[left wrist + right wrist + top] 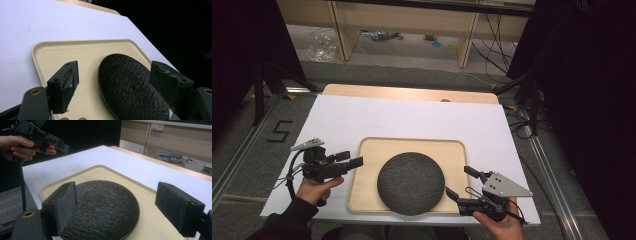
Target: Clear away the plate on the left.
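Legible markings: one numeral.
A black figure "5" (279, 131) stands on the grey floor left of the table, beside the metal rail, seen from the high view. It appears made of dark strips. Nothing readable on the tray, the plate or either gripper in any view.

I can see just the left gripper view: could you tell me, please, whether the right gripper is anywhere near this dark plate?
Observer: Yes. In the high view the right gripper sits just off the plate's right edge, jaws open, holding nothing.
Operator: Thank you. Is the tray fully on the white sheet?
Observer: Yes, the tray lies on the white sheet, near its front edge.
Operator: And my gripper?
Observer: The left gripper hovers open at the tray's left rim.
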The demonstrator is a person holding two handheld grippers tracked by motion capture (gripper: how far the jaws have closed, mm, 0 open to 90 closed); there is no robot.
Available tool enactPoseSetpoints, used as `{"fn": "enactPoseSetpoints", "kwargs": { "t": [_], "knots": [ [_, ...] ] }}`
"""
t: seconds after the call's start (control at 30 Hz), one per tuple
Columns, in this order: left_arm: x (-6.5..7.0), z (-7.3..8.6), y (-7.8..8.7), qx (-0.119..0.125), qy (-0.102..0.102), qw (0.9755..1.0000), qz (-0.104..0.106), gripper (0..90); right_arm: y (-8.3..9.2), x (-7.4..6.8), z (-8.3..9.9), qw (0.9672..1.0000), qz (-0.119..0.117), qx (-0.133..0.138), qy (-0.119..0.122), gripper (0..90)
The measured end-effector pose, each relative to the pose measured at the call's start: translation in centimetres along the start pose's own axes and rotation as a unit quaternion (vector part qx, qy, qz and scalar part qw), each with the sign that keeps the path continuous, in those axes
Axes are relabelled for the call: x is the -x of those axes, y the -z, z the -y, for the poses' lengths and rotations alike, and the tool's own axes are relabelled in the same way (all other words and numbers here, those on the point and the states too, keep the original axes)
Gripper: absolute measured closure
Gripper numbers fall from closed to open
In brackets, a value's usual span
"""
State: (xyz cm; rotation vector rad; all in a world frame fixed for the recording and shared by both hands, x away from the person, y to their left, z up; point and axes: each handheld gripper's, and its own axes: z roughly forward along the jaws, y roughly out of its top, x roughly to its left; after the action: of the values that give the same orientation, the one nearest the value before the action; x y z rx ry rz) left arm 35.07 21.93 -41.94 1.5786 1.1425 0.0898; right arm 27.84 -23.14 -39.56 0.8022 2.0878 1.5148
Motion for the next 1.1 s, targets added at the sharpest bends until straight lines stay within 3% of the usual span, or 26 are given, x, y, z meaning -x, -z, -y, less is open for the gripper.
{"fn": "enactPoseSetpoints", "kwargs": {
  "t": [0.33, 0.5, 0.7, 0.93, 1.1],
  "knots": [
    [0.8, 0.2, 1.1, 0.015, -0.028, 0.9995, 0.001, 20.9, 0.0, 0.0, 0.0, 1.0000, 0.001, 0.000, 0.000, 18.4],
    [1.4, 0.4, 1.9, 0.020, -0.064, 0.9977, -0.010, 20.0, 0.0, 0.0, 0.0, 1.0000, 0.001, 0.001, 0.000, 18.4],
    [1.6, 0.6, 2.8, 0.028, -0.074, 0.9968, -0.012, 19.7, 0.0, 0.0, 0.0, 1.0000, 0.001, -0.001, -0.002, 18.3],
    [2.4, 1.4, 4.0, 0.022, -0.113, 0.9927, -0.035, 19.8, -0.1, -0.1, 0.0, 1.0000, 0.001, -0.001, -0.001, 18.2],
    [3.2, 2.0, 4.5, 0.025, -0.120, 0.9917, -0.039, 19.6, 0.0, -0.1, 0.0, 1.0000, 0.002, -0.004, 0.000, 18.1]
  ]
}}
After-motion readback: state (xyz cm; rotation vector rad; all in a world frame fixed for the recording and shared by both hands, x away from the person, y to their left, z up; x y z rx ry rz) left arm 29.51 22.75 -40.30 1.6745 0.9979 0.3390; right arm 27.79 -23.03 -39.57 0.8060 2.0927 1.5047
